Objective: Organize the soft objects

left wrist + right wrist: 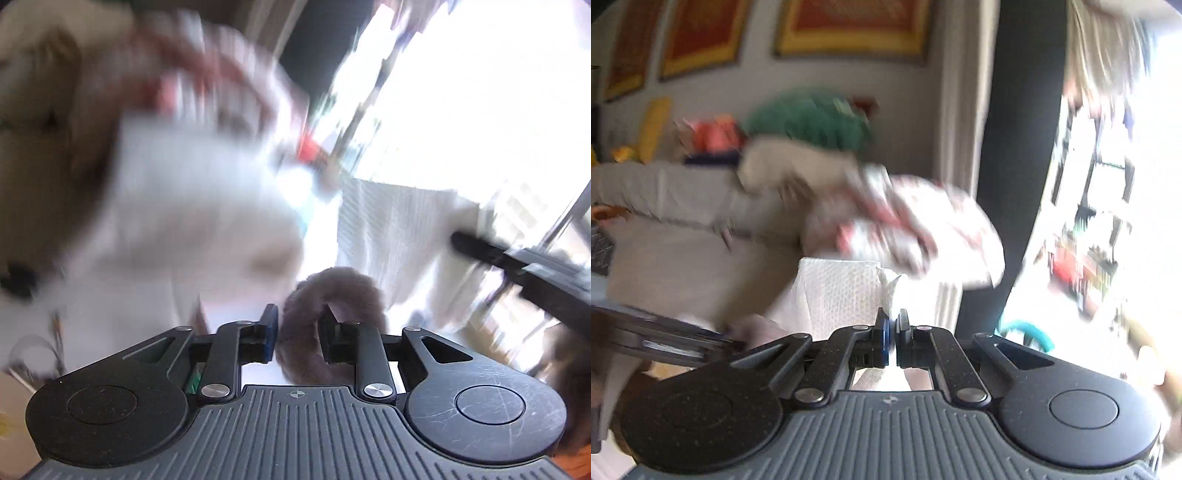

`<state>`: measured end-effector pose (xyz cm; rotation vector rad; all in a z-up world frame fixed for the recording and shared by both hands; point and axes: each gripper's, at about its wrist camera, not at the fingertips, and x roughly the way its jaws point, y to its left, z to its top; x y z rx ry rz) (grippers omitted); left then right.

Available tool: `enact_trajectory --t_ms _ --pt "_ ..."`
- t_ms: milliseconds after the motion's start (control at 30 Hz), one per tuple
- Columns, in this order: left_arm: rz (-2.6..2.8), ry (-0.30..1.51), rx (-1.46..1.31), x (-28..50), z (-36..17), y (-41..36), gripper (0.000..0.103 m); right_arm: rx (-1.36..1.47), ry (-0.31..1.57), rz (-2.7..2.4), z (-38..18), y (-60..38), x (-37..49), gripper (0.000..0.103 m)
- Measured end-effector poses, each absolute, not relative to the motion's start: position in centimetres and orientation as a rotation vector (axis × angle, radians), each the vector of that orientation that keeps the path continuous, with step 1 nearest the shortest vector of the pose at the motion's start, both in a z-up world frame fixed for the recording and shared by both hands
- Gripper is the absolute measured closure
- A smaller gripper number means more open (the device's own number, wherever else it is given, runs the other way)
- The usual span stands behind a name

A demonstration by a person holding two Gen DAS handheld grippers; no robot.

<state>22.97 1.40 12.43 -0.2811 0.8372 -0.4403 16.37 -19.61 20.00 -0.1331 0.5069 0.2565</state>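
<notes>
My left gripper (300,325) is shut on a brown furry soft object (332,295), which bulges up between the fingers. Beyond it hangs a white textured cloth (388,236). The other gripper (524,266) reaches in from the right and holds that cloth's far corner. In the right wrist view my right gripper (894,325) is shut on the edge of the same white cloth (842,291). A white pillow with red pattern (923,229) lies just behind, also blurred in the left wrist view (207,110). Both views are motion-blurred.
A beige sofa (683,221) fills the left, with a beige cushion (798,166), a green soft item (812,122) and orange items (713,134) on its back. A dark pillar (1015,147) and bright window (1126,184) stand right. Framed pictures (849,26) hang above.
</notes>
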Motion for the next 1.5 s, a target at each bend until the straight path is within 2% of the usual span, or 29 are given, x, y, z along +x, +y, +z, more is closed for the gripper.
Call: enact_trajectory --t_ms 67,133,233,300,333,400,600,800,1033,1267,1500 --pt "-0.444 0.937 -0.225 24.1 9.5 -0.9 0.077 -0.092 0.597 0.27 16.3 -21.6 17.9 0.1" --pt "-0.455 0.955 -0.224 24.2 8.3 -1.3 0.077 -0.053 0.685 0.286 12.8 -22.6 19.1 0.1" --pt "-0.463 0.879 -0.256 23.1 8.7 0.1 0.077 0.01 0.804 0.339 8.7 -22.8 20.9 0.1" --pt "-0.453 0.808 -0.258 21.8 10.0 1.9 0.077 0.078 0.862 0.407 7.1 -22.7 21.0 0.095" --pt "-0.444 0.775 -0.255 20.8 10.4 2.9 0.077 0.118 0.886 0.442 6.9 -22.8 21.2 0.093" --pt "-0.417 0.709 -0.249 18.5 11.3 5.3 0.077 0.189 0.898 0.511 7.1 -22.8 21.3 0.077" --pt "-0.157 0.533 -0.299 10.0 12.5 16.1 0.077 0.131 0.671 0.546 11.7 -21.6 17.3 0.052" --pt "0.132 0.579 -0.529 6.0 10.4 26.8 0.077 -0.025 0.559 0.529 14.1 -16.8 14.0 0.047" --pt "0.118 0.733 -0.765 6.3 4.8 29.1 0.077 -0.082 0.546 0.568 14.3 -11.3 12.2 0.046" --pt "0.12 0.617 -0.683 7.0 5.3 27.9 0.077 -0.288 0.469 0.629 12.4 -7.8 8.2 0.045" --pt "0.12 0.575 -0.506 6.8 6.7 25.7 0.077 -0.387 0.504 0.778 8.6 -5.5 4.8 0.045"
